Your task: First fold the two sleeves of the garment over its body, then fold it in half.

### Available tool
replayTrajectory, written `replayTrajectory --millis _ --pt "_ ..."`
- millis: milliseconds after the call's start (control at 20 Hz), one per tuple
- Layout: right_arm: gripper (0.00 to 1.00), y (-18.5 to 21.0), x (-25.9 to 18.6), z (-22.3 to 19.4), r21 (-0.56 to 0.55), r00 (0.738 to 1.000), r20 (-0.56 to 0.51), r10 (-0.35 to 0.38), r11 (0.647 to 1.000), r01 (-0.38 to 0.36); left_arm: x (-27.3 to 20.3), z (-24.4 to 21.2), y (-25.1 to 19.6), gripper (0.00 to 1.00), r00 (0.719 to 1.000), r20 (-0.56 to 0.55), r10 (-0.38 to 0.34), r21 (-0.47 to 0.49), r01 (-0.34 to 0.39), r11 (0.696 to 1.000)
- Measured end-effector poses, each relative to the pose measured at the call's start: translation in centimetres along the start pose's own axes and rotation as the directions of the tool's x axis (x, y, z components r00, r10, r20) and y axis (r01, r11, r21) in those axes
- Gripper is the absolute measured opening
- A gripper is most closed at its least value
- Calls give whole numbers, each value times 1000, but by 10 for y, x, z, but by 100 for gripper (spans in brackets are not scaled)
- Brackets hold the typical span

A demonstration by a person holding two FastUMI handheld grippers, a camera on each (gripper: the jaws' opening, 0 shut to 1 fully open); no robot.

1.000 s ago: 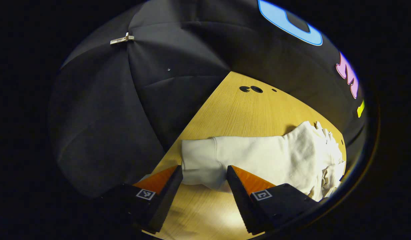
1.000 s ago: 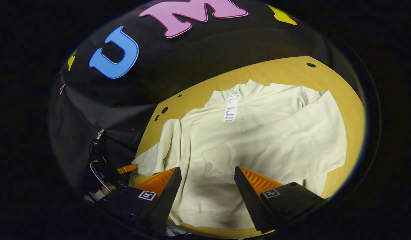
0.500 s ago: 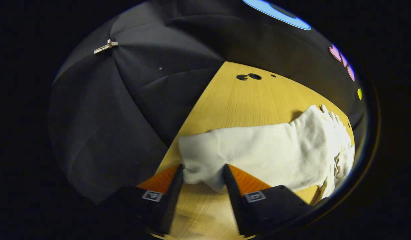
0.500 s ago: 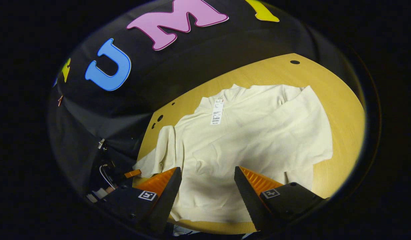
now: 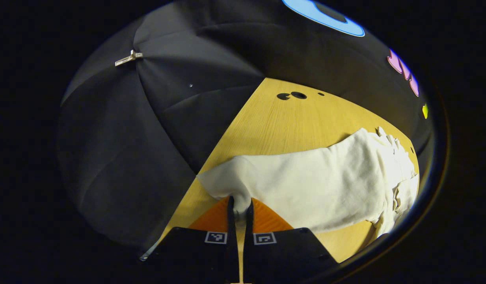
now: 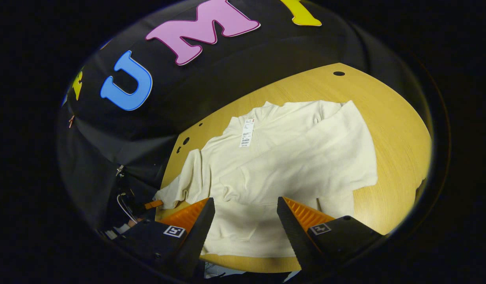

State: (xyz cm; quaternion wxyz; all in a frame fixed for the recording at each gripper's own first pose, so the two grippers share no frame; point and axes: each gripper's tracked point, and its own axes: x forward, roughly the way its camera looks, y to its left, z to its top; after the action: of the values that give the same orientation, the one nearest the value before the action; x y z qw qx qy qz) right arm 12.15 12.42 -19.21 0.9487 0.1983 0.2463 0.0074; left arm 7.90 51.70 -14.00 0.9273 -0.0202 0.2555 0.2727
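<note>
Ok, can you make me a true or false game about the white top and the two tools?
1. The left tool is pinching the end of a sleeve. True.
2. The right tool is clamped shut on the cloth. False: its fingers stand wide apart above the garment.
3. The garment lies on a wooden table. True.
4. Both sleeves are still stretched out to the sides. False: one sleeve already lies across the body.
5. A paper tag sits near the collar. True.
</note>
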Motion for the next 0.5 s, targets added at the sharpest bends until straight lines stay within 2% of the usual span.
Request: replayTrajectory --millis 50,250,500 --pt "98 -4 -2 1 1 1000 2 -5 1000 5 -4 2 -6 10 1000 11 -7 1 7 1000" --pt "98 -25 -10 3 9 1000 -3 -22 1000 22 -27 15 -38 10 997 61 -54 11 54 998" --pt "98 -51 -18 5 10 999 -15 -44 999 44 -69 32 -104 10 981 130 -144 53 138 989"
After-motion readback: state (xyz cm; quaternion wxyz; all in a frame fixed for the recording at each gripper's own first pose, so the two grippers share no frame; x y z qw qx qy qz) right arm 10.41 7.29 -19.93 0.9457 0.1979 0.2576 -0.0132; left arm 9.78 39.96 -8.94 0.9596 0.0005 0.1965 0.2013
